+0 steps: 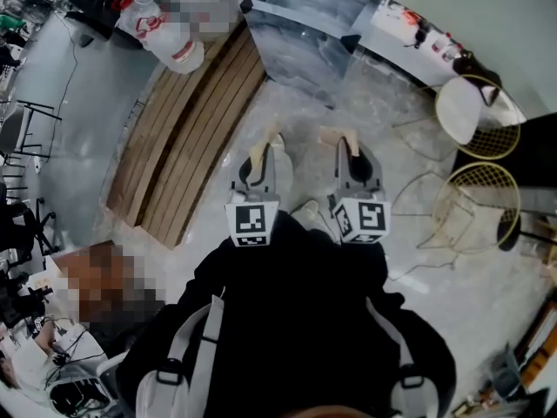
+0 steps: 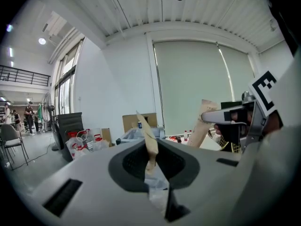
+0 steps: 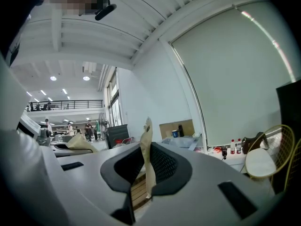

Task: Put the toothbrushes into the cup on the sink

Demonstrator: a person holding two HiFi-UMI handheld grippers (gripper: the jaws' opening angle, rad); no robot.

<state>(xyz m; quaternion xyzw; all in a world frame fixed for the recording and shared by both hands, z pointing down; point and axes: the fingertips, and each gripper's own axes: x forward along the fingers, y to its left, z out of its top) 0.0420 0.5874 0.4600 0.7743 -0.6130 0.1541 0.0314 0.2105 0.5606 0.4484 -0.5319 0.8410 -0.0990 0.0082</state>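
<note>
Carrying, left gripper [image 1: 265, 165]: jaws narrowed on a flat tan paper toothbrush pack [image 2: 150, 142], kept upright.
Right gripper [image 1: 354, 159]: clamped on a second tan pack [image 3: 147, 149], likewise secured for transport.
Grey marbled sink [image 1: 300, 33]: far ahead, apparently the destination; cup not seen.

Packet [image 2: 149, 134] btm hidden in left gripper [image 2: 152, 160], bottles [image 3: 234, 146] too small to ID

Pale marbled floor [image 1: 374, 120]; slatted wooden platform [image 1: 187, 146]; two gold wire chairs [image 1: 487, 133]; white wall [image 2: 117, 79]; drawn roller blinds [image 2: 197, 84]; ribbed white ceiling [image 2: 197, 8]; tall side windows [image 2: 66, 88]; railed mezzanine [image 3: 66, 105] under ceiling lights [image 3: 53, 78].
</note>
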